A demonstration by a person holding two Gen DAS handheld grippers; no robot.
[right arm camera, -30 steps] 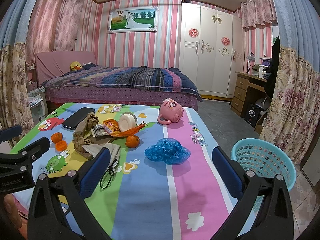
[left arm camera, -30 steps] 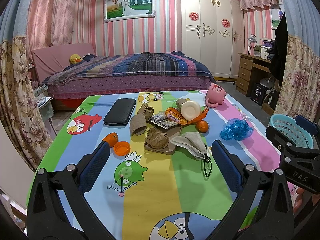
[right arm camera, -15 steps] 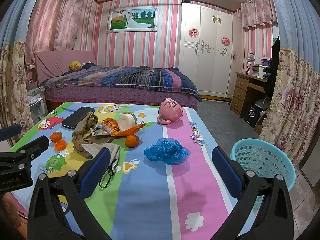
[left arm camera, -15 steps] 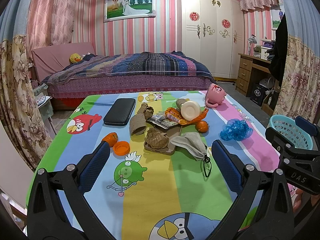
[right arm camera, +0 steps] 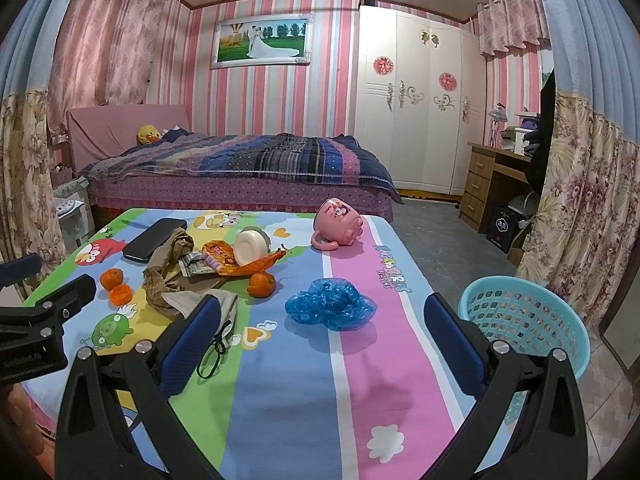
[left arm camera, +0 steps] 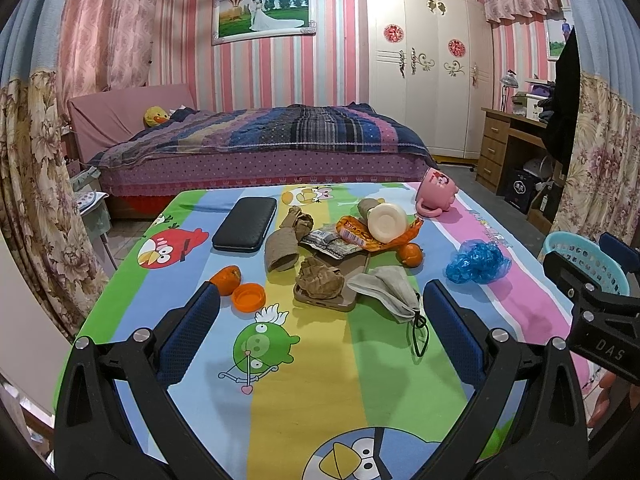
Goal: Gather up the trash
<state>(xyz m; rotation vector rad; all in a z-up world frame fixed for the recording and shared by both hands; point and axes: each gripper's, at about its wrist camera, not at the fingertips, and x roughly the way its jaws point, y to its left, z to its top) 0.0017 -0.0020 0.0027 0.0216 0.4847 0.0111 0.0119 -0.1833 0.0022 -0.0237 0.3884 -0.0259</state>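
Trash lies mid-table on the cartoon cloth: a grey face mask, crumpled brown paper, brown stockings, an orange snack wrapper and a crumpled blue plastic cover. The blue laundry basket stands on the floor off the table's right edge. My left gripper is open and empty, short of the mask. My right gripper is open and empty, just short of the blue cover.
Also on the table: a black case, a phone under the paper, tangerines, an orange lid, a white tub and a tipped pink mug. A bed stands beyond.
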